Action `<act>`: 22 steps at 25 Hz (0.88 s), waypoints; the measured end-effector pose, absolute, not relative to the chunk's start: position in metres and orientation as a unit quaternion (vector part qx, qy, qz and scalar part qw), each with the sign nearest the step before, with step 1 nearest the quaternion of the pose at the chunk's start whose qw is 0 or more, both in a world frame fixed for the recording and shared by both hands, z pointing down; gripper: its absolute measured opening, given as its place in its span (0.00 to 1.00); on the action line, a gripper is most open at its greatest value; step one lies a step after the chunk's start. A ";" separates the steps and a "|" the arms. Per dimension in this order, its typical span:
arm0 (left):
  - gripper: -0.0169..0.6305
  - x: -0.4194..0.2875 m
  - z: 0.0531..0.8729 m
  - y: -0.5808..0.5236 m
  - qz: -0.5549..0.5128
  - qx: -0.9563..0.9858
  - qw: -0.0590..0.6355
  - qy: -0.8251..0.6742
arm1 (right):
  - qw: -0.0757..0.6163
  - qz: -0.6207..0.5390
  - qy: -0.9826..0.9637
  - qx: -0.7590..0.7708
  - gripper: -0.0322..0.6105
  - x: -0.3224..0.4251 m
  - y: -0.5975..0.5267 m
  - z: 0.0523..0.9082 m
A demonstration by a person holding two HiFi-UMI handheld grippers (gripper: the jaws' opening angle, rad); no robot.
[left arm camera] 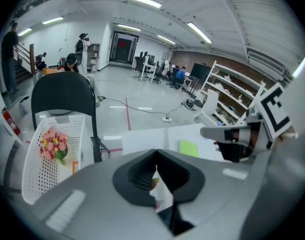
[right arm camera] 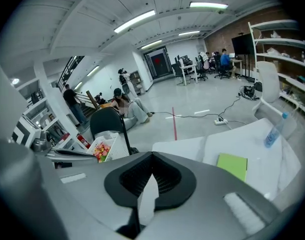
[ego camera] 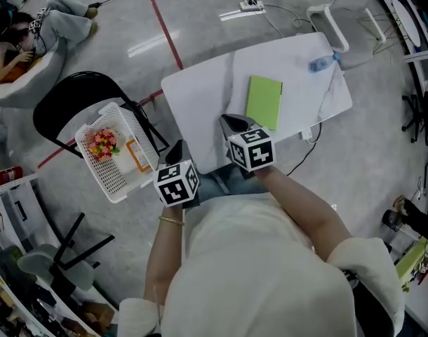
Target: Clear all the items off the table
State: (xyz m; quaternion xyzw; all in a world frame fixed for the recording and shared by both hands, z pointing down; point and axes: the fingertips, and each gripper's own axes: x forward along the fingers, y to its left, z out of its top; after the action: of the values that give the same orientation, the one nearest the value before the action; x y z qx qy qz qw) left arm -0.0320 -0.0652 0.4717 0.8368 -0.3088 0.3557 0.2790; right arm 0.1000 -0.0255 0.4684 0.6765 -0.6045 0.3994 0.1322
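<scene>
- One black folding chair (ego camera: 63, 104) stands far to the left of the left gripper (ego camera: 177, 150); on its seat sits one white mesh basket (ego camera: 114, 180), just beside that gripper's left side.
- Inside the basket lie two things: one bunch of pink, red and yellow flowers (ego camera: 102, 143) at the end farther from the gripper; one flat orange-edged card (ego camera: 137, 156) along the wall nearest the gripper.
- The left gripper is over the gap between the basket and the table (ego camera: 200, 104); its two jaws are pressed together tip to tip with nothing between them (its own view shows the black pads meeting in a point); it carries one marker cube (ego camera: 176, 182) at its rear.
- One white table extends ahead of both grippers; its near edge runs under the right gripper (ego camera: 233, 123).
- The right gripper is over the table's near edge, to the right of the left gripper; its two jaws are likewise closed on each other and hold nothing; one marker cube (ego camera: 251, 149) sits behind them.
- One flat green notebook (ego camera: 264, 102) lies on the table just ahead of the right gripper and slightly to its right, apart from the jaw tips.
- One clear plastic bottle (ego camera: 323, 62) with a blue end lies on its side at the table's far right corner, well beyond the right gripper and past the notebook.
</scene>
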 end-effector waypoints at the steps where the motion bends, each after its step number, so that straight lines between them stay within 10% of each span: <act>1: 0.04 -0.025 0.472 -0.060 0.358 0.838 0.277 -0.304 | 0.129 0.402 -0.599 0.680 0.04 0.109 -0.018 0.469; 22: 0.04 0.133 0.535 0.036 0.421 0.848 0.261 -0.189 | 0.083 0.451 -0.512 0.726 0.04 0.263 0.111 0.529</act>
State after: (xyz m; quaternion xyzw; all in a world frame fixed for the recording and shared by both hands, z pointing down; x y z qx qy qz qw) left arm 0.1326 0.0364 0.5352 0.8477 -0.1889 0.4215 0.2609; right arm 0.2634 0.1113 0.5286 0.7260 -0.5122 0.4514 0.0826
